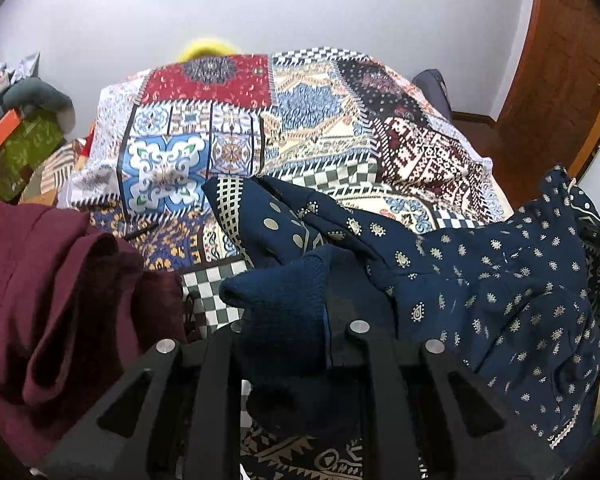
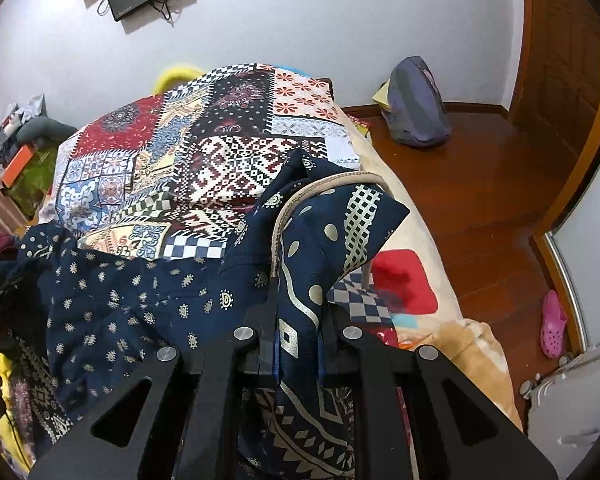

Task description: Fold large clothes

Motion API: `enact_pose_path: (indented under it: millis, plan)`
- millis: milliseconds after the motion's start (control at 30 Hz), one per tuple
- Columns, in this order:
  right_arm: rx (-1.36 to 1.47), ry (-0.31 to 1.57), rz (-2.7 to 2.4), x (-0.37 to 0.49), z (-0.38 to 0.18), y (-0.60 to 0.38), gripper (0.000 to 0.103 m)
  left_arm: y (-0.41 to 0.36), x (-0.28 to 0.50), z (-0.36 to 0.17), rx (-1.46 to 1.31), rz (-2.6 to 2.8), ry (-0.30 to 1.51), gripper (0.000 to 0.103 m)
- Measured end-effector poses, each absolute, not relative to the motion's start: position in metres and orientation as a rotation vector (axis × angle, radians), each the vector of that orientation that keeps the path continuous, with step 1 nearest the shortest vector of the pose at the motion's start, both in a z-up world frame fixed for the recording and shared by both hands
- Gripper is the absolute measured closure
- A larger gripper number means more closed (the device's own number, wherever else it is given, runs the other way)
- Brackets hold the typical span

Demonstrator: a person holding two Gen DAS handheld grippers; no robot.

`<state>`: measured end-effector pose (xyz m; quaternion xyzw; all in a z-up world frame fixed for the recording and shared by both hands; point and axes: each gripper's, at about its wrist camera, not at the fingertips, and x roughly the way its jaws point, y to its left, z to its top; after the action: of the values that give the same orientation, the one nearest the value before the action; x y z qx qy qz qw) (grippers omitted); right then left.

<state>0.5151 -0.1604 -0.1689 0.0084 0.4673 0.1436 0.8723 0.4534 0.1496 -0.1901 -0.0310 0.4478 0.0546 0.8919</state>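
Note:
A large navy garment with small cream motifs (image 1: 500, 280) is held up over the bed between both grippers. My left gripper (image 1: 288, 320) is shut on a plain navy part of it, the cloth bunched between the fingers. My right gripper (image 2: 298, 320) is shut on the garment's patterned border (image 2: 332, 232), next to a beige piped neckline (image 2: 324, 184). The rest of the garment (image 2: 140, 292) hangs to the left in the right wrist view. The fingertips are hidden by cloth in both views.
The bed carries a patchwork-print sheet (image 1: 228, 120). A maroon garment (image 1: 60, 300) lies at the left. A purple backpack (image 2: 416, 104) and a pink clog (image 2: 554, 324) sit on the wooden floor right of the bed. Boxes and clutter (image 1: 16, 140) stand far left.

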Motion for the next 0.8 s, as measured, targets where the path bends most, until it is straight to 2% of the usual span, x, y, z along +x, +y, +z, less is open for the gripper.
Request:
enact_pose_path:
  millis: [233,300,367,533,600,667,733,800]
  plan:
    - [-0.167,0.983,0.21,0.494,-0.153,-0.163,0.084,0.149,0.435,-0.187,-0.001,0.154,0.973,0.076]
    - [-0.166,0.955,0.216,0.48,-0.138,-0.169,0.077,0.147,0.425,-0.179,0.017,0.155,0.963,0.068]
    - [-0.148,0.93,0.222,0.465,-0.123,-0.176,0.058,0.145,0.411,-0.168,0.023,0.145,0.95,0.058]
    - [-0.183,0.859,0.233,0.425,-0.086,-0.181,0.051,0.137,0.372,-0.136,0.027,0.114,0.899,0.055]
    - [-0.201,0.838,0.249,0.407,-0.073,-0.181,0.048,0.134,0.354,-0.123,0.032,0.109,0.875,0.048]
    - [-0.208,0.818,0.261,0.392,-0.064,-0.179,0.048,0.13,0.331,-0.11,0.034,0.101,0.845,0.046]
    - [-0.206,0.801,0.267,0.375,-0.058,-0.179,0.042,0.126,0.311,-0.103,0.034,0.091,0.832,0.045]
    - [-0.194,0.783,0.274,0.357,-0.053,-0.182,0.032,0.125,0.293,-0.098,0.031,0.08,0.824,0.044]
